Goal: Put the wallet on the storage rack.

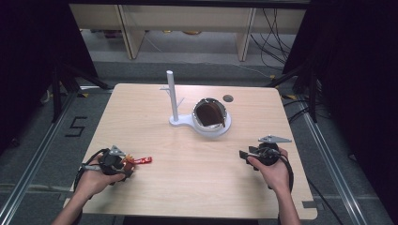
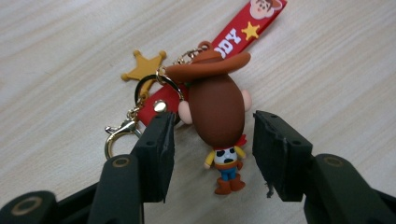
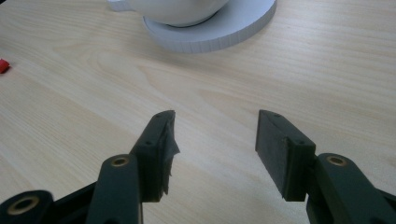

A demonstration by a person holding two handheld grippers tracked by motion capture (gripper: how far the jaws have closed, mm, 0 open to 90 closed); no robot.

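Observation:
A cowboy-figure keychain lies face down on the wooden table: brown hat, brown head, small body, red strap with white letters, a yellow star charm and a gold clasp. My left gripper is open, its jaws on either side of the figure's head without touching it. From the high view the keychain sits at the front left by the left gripper. My right gripper is open over bare wood at the front right.
A white stand with an upright post and short pegs rises mid-table, joined to a round white base that carries a bowl-like holder with a dark brown inside. A small dark hole marks the tabletop behind it.

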